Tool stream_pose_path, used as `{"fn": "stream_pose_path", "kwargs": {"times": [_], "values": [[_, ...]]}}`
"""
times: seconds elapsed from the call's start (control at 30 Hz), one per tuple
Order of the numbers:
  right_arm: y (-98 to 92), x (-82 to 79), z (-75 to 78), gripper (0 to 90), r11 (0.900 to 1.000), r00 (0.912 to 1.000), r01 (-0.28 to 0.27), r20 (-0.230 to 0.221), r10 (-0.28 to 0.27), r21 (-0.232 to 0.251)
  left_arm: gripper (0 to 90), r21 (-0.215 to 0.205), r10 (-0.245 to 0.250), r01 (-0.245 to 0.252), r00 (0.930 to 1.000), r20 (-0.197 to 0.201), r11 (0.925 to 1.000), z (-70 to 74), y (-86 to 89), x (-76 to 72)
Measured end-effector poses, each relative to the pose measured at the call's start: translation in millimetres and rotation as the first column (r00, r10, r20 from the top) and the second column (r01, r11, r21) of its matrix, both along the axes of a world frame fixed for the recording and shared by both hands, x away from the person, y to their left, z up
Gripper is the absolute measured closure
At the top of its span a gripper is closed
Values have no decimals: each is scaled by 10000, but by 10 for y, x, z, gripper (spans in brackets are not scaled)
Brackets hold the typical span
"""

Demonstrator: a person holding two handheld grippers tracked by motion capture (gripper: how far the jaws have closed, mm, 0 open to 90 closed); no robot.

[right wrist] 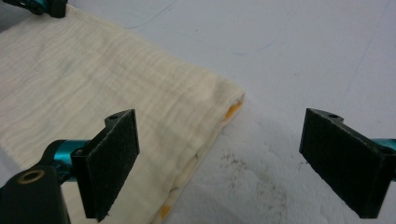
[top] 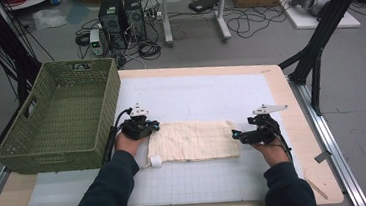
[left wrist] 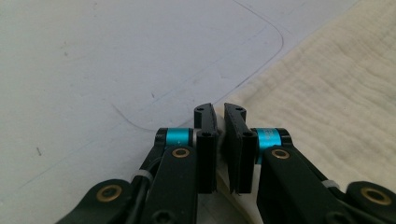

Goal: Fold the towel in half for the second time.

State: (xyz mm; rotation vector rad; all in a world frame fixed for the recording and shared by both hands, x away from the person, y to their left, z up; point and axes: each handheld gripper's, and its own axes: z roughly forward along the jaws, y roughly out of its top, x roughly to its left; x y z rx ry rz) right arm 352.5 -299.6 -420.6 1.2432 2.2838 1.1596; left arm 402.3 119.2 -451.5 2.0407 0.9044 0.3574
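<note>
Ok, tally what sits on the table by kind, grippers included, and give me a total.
Folded cream cloth: 1
Green woven basket: 1
White mat: 1
Handheld grippers: 2, the left gripper shut on the cloth's corner, the right gripper open at the cloth's other end
Total: 5
</note>
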Motion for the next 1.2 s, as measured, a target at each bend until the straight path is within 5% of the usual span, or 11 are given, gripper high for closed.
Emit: {"fn": "stream_pose_path", "kwargs": {"times": [0.27, 0.63, 0.77, 1.0, 1.2], "values": [[79, 310, 60, 202, 10000, 10000, 14, -82, -14, -77, 830, -82, -1, 0, 10000, -52, 10000, -3, 7, 4], [253, 533, -179, 458, 9949, 9973, -418, -644, 360, -917, 830, -253, 55, -58, 9999, -132, 9997, -4, 22, 8], [256, 548, -204, 520, 9917, 9963, -641, -636, 573, -1113, 830, -327, 64, -70, 9998, -181, 9994, -2, 37, 13], [294, 512, -188, 819, 9908, 9924, -956, -864, 874, -962, 841, -547, 115, -128, 9997, -230, 9984, -1, 53, 14], [323, 486, -161, 842, 9856, 9923, -1141, -623, 1070, -1245, 851, -1045, 517, -527, 9986, -123, 9931, 18, 108, 18]]}}
